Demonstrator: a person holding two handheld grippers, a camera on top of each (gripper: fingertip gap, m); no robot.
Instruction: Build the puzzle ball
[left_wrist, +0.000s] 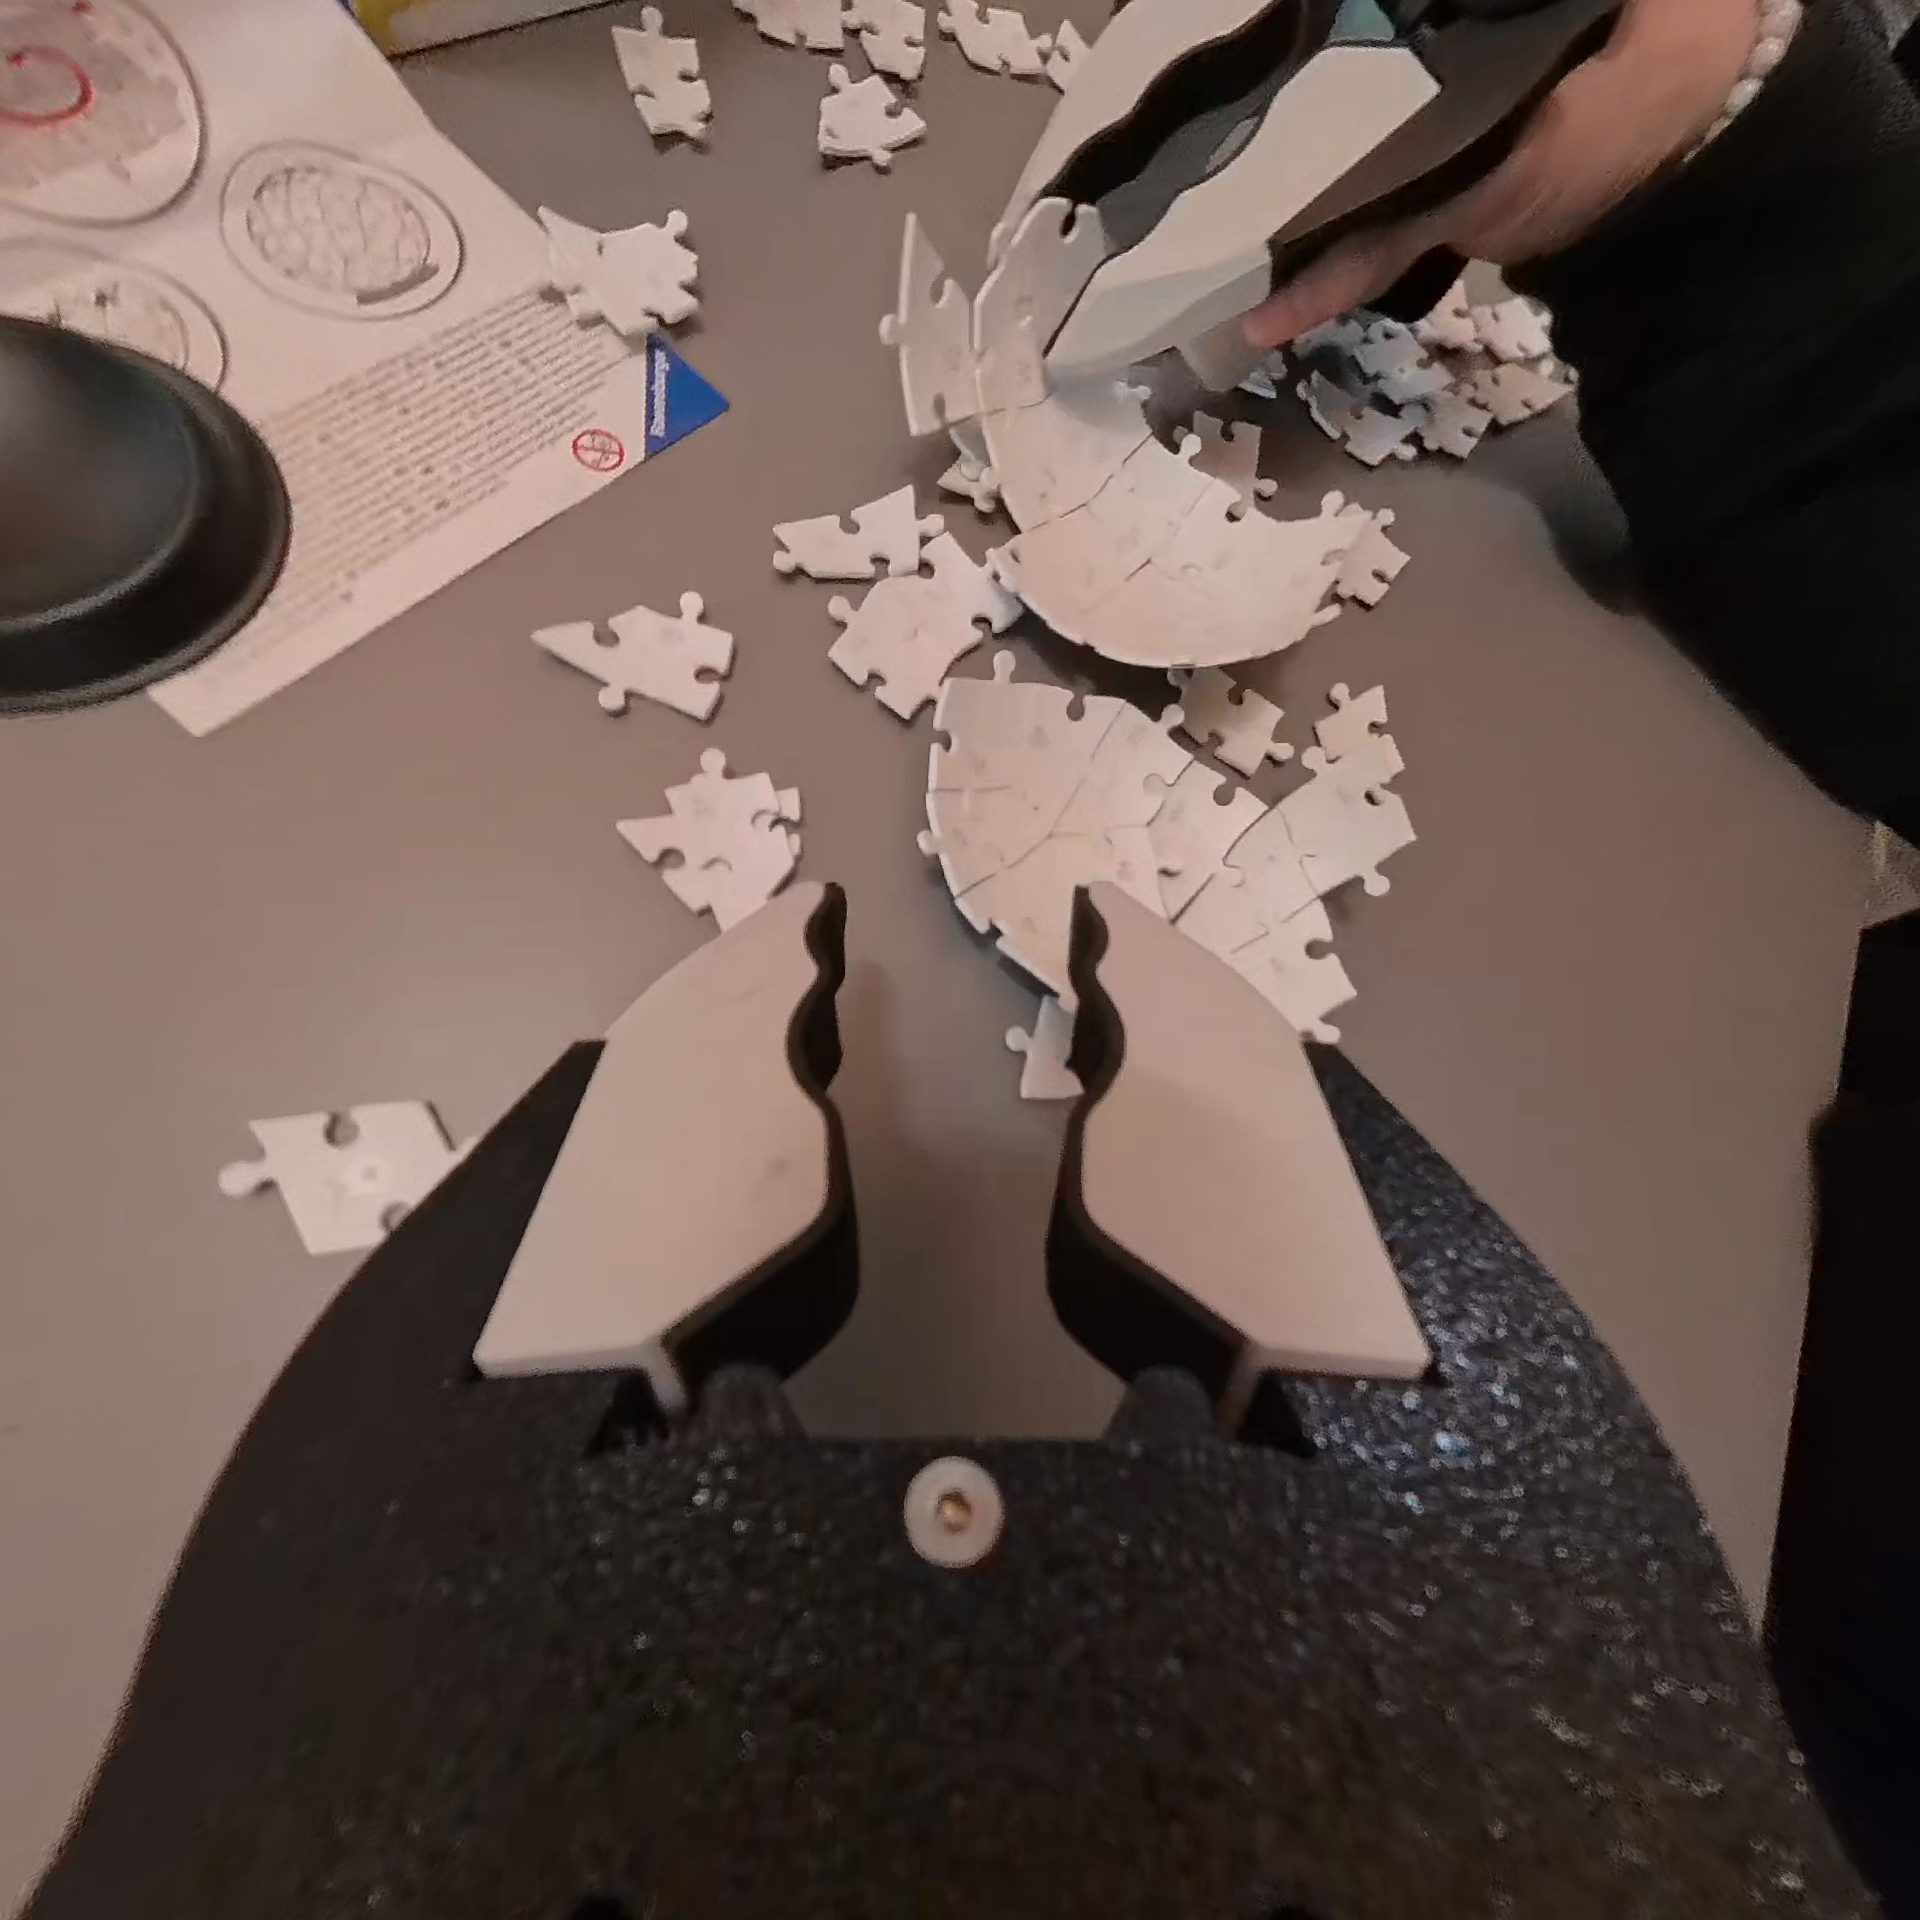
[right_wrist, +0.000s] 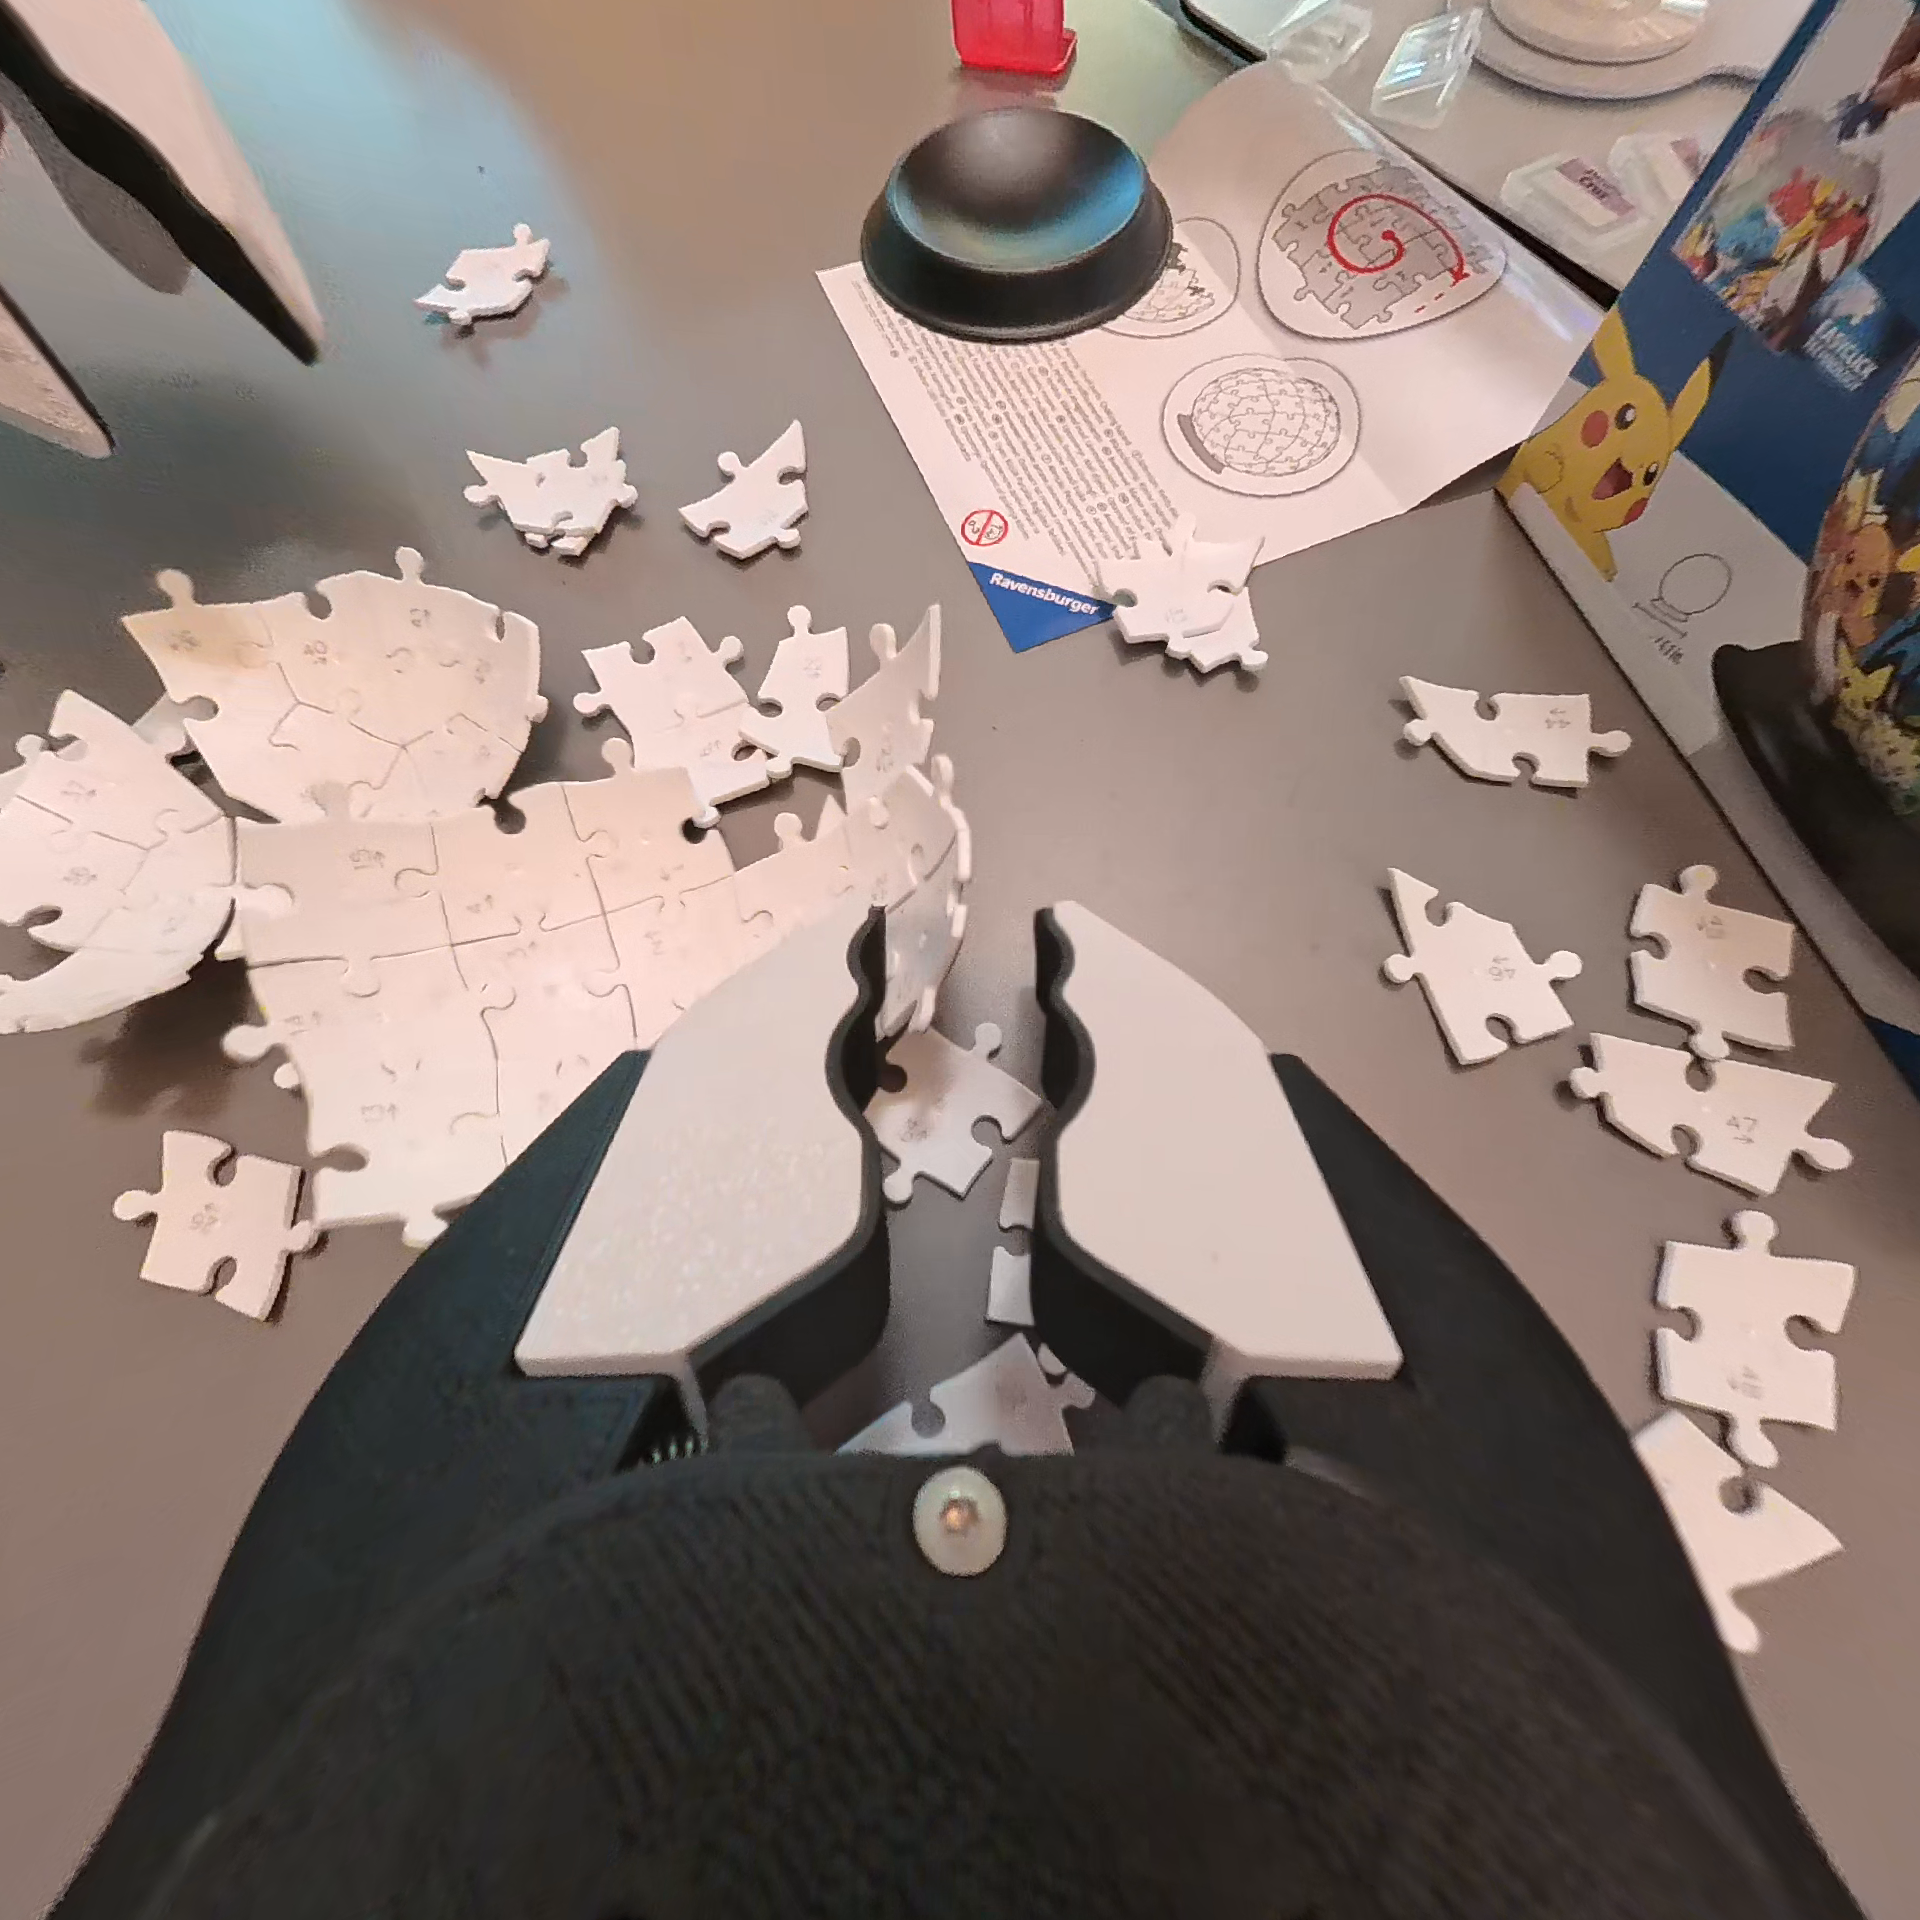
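Note:
White puzzle-ball pieces lie blank side up on a grey table (left_wrist: 364, 935). A curved assembled section (right_wrist: 447, 935) rises at its right end (right_wrist: 914, 862) between the jaws of my right gripper (right_wrist: 961, 925), against the left finger; the jaws stand apart. The left wrist view shows that gripper (left_wrist: 1049, 353) at the raised end of this section (left_wrist: 1174, 561). My left gripper (left_wrist: 956, 914) is open and empty, low over the table, its right finger over the edge of a second assembled section (left_wrist: 1091, 810). Two smaller assembled sections (right_wrist: 343, 707) (right_wrist: 94, 852) lie beside the big one.
A black bowl-shaped stand (right_wrist: 1013, 208) sits on the instruction sheet (right_wrist: 1195, 436). The puzzle box (right_wrist: 1766, 312) stands at the right edge. Loose pieces (right_wrist: 1714, 1112) are scattered right of my right gripper and at the back (left_wrist: 883, 62). A red object (right_wrist: 1013, 36) stands far back. The tips of one gripper are about 20 centimetres away from the tips of the other. My left tips are roughly 25 centimetres from the red object (right_wrist: 1013, 36).

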